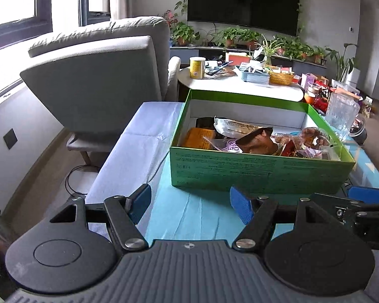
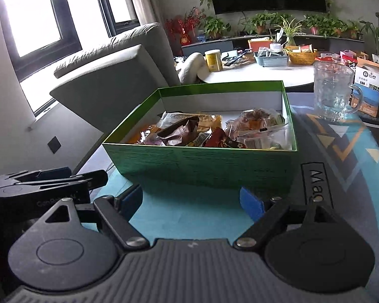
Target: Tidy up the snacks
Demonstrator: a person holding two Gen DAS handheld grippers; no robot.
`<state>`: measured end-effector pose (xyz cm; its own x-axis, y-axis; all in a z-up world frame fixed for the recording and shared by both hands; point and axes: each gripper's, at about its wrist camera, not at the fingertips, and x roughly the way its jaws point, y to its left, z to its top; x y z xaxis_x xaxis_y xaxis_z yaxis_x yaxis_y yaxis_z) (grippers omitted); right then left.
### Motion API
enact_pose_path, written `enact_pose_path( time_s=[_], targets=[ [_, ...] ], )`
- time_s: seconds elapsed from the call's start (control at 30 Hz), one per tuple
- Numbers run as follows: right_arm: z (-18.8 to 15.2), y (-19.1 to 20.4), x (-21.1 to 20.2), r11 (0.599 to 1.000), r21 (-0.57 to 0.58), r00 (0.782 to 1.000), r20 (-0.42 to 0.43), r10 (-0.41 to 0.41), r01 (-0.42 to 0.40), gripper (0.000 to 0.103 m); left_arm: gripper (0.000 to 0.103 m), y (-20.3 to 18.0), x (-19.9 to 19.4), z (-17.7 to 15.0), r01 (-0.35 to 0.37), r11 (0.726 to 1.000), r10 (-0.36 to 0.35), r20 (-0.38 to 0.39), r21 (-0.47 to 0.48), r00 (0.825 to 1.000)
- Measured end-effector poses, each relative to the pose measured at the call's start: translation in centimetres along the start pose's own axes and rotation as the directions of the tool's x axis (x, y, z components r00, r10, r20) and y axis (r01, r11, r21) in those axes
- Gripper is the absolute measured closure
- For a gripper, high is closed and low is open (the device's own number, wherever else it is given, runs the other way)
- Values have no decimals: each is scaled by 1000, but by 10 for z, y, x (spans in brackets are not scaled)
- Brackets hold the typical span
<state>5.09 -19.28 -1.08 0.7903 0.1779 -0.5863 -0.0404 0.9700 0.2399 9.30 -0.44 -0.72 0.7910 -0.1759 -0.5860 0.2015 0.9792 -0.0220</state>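
one green box (image 1: 262,166), one glass mug (image 2: 333,93), many snack packets (image 1: 255,139).

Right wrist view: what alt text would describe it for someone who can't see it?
An open green box full of wrapped snacks sits on a blue mat, just ahead of open, empty right tongs. A glass mug stands right of it.

Box (image 1: 262,169): centre frame, on table mat (image 1: 189,217).
Snacks (image 1: 255,140): in box, piled.
Glass mug (image 2: 333,93): upper right, behind box's right corner.
Armchair (image 1: 101,75): upper left, behind table.
Round table (image 1: 240,87): top centre, behind box.
Grippers: L (image 1: 189,203) & R (image 2: 194,202), bottom frame, before box.
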Motion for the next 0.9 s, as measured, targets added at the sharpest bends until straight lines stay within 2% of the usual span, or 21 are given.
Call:
enact_pose_path(
  time_s=[0.17,0.9],
  targets=[
    [-4,2,-5,1000,11,999,32,-28,27,8,37,-1,-7,-3,-10,1000,10,6,3,1000],
    [-10,8,-8,1000,13,999,13,-29,29,7,37,-7,-20,-13,8,1000,-8,6,20,1000]
  ],
)
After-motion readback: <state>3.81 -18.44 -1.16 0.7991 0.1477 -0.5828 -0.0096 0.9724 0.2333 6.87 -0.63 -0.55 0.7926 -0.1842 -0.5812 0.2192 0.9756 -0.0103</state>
